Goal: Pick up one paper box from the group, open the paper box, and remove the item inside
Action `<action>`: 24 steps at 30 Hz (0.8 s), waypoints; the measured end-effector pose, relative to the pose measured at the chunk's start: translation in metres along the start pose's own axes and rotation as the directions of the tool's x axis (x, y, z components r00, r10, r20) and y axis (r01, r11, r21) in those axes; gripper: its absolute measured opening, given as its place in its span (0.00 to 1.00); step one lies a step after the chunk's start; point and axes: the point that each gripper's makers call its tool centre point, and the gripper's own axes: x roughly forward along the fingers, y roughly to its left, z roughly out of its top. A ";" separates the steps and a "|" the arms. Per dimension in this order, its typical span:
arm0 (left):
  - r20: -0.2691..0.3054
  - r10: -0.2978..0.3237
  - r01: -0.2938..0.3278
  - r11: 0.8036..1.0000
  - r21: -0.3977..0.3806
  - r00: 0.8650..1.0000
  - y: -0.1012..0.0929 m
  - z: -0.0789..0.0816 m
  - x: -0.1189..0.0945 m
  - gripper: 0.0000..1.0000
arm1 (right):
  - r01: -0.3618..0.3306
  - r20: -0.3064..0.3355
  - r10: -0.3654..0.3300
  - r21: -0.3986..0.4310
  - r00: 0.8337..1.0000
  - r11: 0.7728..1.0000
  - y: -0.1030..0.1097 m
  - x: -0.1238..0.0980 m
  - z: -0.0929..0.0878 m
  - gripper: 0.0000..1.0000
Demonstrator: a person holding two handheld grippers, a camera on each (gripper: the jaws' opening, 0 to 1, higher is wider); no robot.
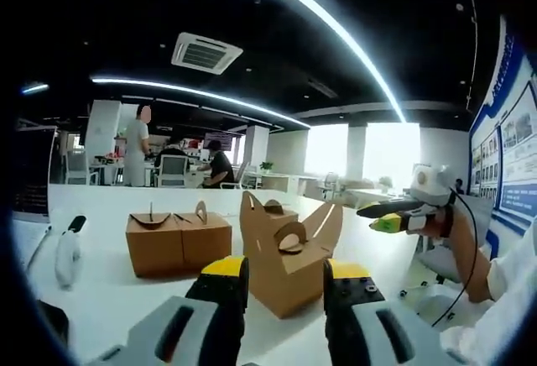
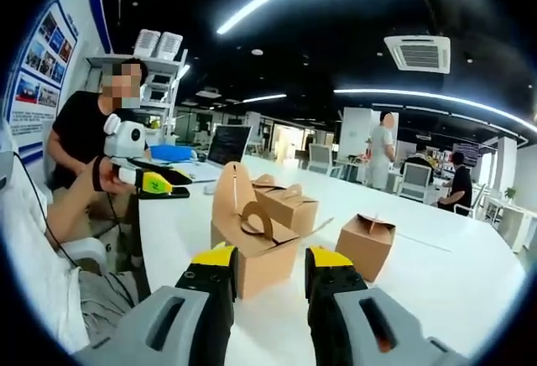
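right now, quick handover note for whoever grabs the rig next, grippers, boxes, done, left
Left gripper: open, empty, in front of the open box.
Right gripper: open, empty, facing the same box.
Open box: on the white table, flaps up, apart from the group; the contents cannot be seen.
Closed boxes: two side by side on the table.
Done: one box separated and opened.
Left: take the item out.
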 end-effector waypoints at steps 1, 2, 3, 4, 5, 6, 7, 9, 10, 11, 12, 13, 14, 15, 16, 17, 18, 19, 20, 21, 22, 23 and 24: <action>0.000 0.000 0.000 1.000 -0.001 1.000 0.000 0.000 0.000 0.37 | 0.000 0.001 0.000 0.000 1.000 1.000 0.000 0.000 0.000 0.33; 0.001 0.000 0.000 1.000 -0.001 1.000 0.000 0.000 0.000 0.37 | 0.001 0.001 -0.001 0.000 1.000 1.000 0.000 0.000 0.000 0.33; 0.000 -0.001 0.001 1.000 0.000 1.000 0.000 0.000 0.001 0.37 | 0.003 0.002 -0.003 0.000 1.000 1.000 -0.001 -0.001 0.001 0.33; -0.001 -0.002 0.002 1.000 0.000 1.000 0.000 0.000 0.001 0.37 | 0.004 0.003 -0.004 0.000 1.000 1.000 -0.001 -0.001 0.001 0.33; -0.001 -0.003 0.003 1.000 0.000 1.000 -0.001 0.000 0.001 0.37 | 0.007 0.005 -0.007 0.001 1.000 1.000 -0.002 -0.002 0.002 0.33; -0.001 -0.004 0.004 1.000 0.002 1.000 -0.001 0.000 0.001 0.37 | 0.008 0.007 -0.008 0.001 1.000 1.000 -0.002 -0.003 0.003 0.33; -0.001 -0.007 0.007 1.000 0.004 1.000 -0.002 0.000 0.001 0.37 | 0.009 0.008 -0.009 0.000 1.000 1.000 -0.003 -0.003 0.003 0.33; 0.000 -0.007 0.007 1.000 0.007 1.000 -0.003 0.001 0.001 0.37 | 0.010 0.011 -0.010 -0.001 1.000 1.000 -0.003 -0.004 0.004 0.33; 0.002 -0.008 0.008 1.000 0.007 1.000 -0.003 0.001 0.001 0.37 | 0.010 0.011 -0.010 0.000 1.000 1.000 -0.003 -0.004 0.004 0.33; 0.003 -0.008 0.008 1.000 0.007 1.000 -0.003 0.002 0.000 0.37 | 0.010 0.011 -0.010 0.000 1.000 1.000 -0.003 -0.004 0.004 0.33; 0.004 -0.006 0.006 1.000 0.006 1.000 -0.002 0.002 0.000 0.37 | 0.011 0.011 -0.011 0.000 1.000 1.000 -0.003 -0.004 0.004 0.33; 0.005 -0.005 0.005 1.000 0.007 1.000 -0.002 0.002 0.000 0.37 | 0.010 0.010 -0.010 0.000 1.000 1.000 -0.003 -0.004 0.004 0.33; 0.005 -0.005 0.005 1.000 0.008 1.000 -0.002 0.002 0.000 0.37 | 0.009 0.009 -0.009 0.000 1.000 1.000 -0.002 -0.003 0.003 0.33; 0.005 -0.004 0.004 1.000 0.007 1.000 -0.001 0.002 0.000 0.37 | 0.009 0.009 -0.009 0.001 1.000 1.000 -0.002 -0.003 0.003 0.33; 0.005 -0.003 0.003 1.000 0.007 1.000 -0.001 0.002 0.000 0.37 | 0.009 0.008 -0.009 0.000 1.000 1.000 -0.002 -0.003 0.003 0.33; 0.004 -0.002 0.002 1.000 0.007 1.000 -0.001 0.002 0.000 0.37 | 0.008 0.007 -0.008 0.000 1.000 1.000 -0.001 -0.002 0.003 0.33; 0.004 -0.001 0.001 1.000 0.007 1.000 0.000 0.002 0.000 0.37 | 0.007 0.006 -0.007 0.000 1.000 1.000 -0.001 -0.002 0.002 0.33; 0.005 -0.002 0.002 1.000 0.008 1.000 -0.001 0.002 0.000 0.37 | 0.006 0.006 -0.006 -0.001 1.000 1.000 -0.001 -0.002 0.002 0.33; 0.006 -0.003 0.003 1.000 0.007 1.000 -0.001 0.003 0.000 0.37 | 0.004 0.005 -0.004 -0.001 1.000 1.000 0.000 -0.002 0.002 0.33; 0.006 -0.004 0.004 1.000 0.007 1.000 -0.001 0.003 0.000 0.37 | 0.004 0.005 -0.004 -0.002 1.000 1.000 0.000 -0.002 0.002 0.33; 0.007 -0.004 0.004 1.000 0.007 1.000 -0.001 0.003 0.000 0.37 | 0.004 0.006 -0.004 -0.003 1.000 1.000 0.000 -0.002 0.003 0.33; 0.007 -0.003 0.003 1.000 0.007 1.000 -0.001 0.003 0.000 0.37 | 0.004 0.008 -0.004 -0.003 1.000 1.000 0.000 -0.002 0.003 0.33; 0.006 -0.004 0.004 1.000 0.007 1.000 -0.001 0.003 -0.001 0.37 | 0.006 0.010 -0.006 -0.002 1.000 1.000 -0.001 -0.003 0.004 0.33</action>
